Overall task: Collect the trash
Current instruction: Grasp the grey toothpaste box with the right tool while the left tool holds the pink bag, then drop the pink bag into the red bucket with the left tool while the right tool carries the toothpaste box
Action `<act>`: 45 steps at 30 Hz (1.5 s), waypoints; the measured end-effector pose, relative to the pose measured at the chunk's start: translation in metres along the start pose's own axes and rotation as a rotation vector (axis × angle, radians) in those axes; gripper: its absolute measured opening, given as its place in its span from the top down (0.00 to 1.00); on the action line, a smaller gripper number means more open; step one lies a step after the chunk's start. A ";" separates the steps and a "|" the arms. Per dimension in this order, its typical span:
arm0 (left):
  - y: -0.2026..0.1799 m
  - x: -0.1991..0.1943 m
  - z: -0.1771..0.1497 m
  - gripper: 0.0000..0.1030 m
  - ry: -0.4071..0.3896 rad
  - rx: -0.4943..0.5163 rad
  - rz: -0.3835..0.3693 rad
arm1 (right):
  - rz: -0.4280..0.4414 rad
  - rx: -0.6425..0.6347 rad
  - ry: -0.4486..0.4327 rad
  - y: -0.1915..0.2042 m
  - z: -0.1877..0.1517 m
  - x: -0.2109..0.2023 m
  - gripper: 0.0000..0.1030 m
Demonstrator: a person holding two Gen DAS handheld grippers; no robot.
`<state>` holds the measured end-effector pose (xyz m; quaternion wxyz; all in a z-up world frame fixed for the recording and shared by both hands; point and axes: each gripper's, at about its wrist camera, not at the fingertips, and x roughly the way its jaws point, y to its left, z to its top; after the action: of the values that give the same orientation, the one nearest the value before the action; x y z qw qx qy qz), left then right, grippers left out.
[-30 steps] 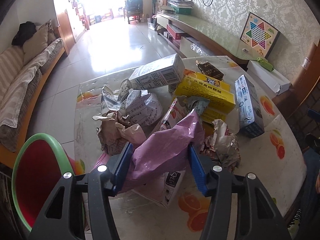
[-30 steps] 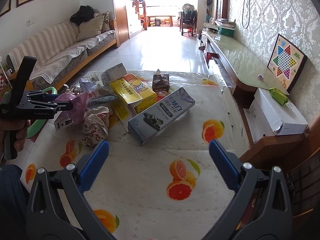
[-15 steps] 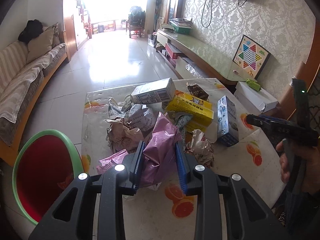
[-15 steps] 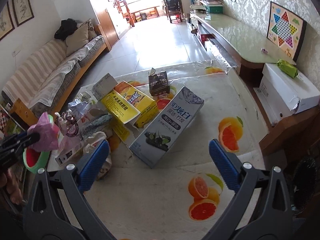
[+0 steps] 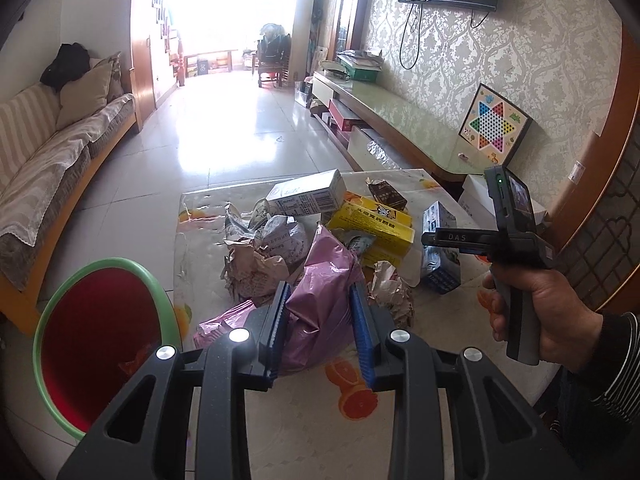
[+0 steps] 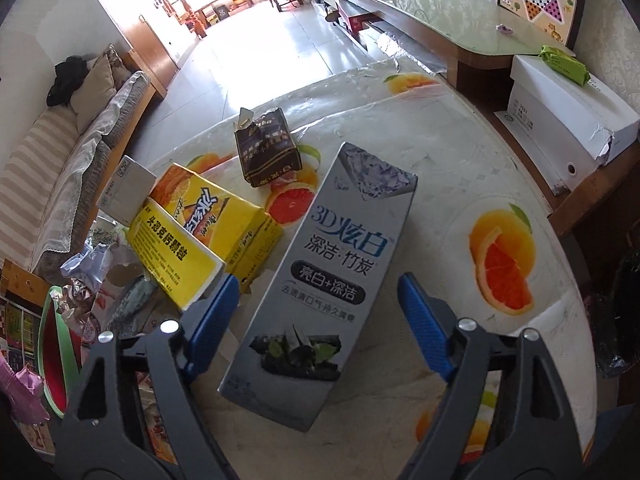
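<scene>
Item one: our left tongs (image 5: 320, 320), clenched on a crumpled pink plastic bag (image 5: 320, 296), the blue pads (image 5: 280, 320) pressing it from both sides and holding it above the desk (image 5: 400, 412), a surface covered in an orange-fruit print cloth. Item two: our right tongs (image 6: 318, 306), jaws parted and just now closing in, standing to either side of a grey toothpaste box (image 6: 320, 292) without the pads touching it; the box lies flat on the desk, its long side running away from us. Item three: the trash heap on the desk, which we list as a yellow carton (image 6: 180, 256) lying against a second yellow-and-orange carton (image 6: 224, 216) just left of the grey box, a dark torn packet (image 6: 266, 152) beyond them, a white box (image 5: 308, 196) at the far side, brown crumpled paper (image 5: 252, 268) and printed wrappers (image 5: 280, 232) near the held bag. Item four: a bin with a green rim and red inside (image 5: 104, 336), standing off the left edge of the desk, just beside the bag-holding tongs. Item five: our right hand (image 5: 548, 304) in the left wrist view, wrapped around the grey handle of its tool, a striped sleeve (image 5: 616, 356) behind it.
</scene>
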<state>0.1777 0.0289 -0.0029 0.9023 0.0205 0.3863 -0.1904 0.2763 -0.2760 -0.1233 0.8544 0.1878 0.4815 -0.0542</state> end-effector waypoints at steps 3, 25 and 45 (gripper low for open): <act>0.002 0.000 -0.002 0.73 -0.001 -0.012 -0.006 | -0.008 -0.020 0.013 0.002 -0.003 0.006 0.37; 0.030 -0.022 -0.017 0.73 -0.048 -0.115 0.044 | -0.042 -0.334 -0.187 0.027 -0.035 -0.108 0.52; 0.150 -0.049 -0.025 0.72 -0.034 -0.256 0.326 | 0.182 -0.577 -0.169 0.152 -0.091 -0.158 0.52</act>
<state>0.1836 0.1885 -0.0026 0.9227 -0.0354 0.3838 0.0084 0.1610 -0.1158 0.0087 0.9107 -0.0251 0.3856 0.1461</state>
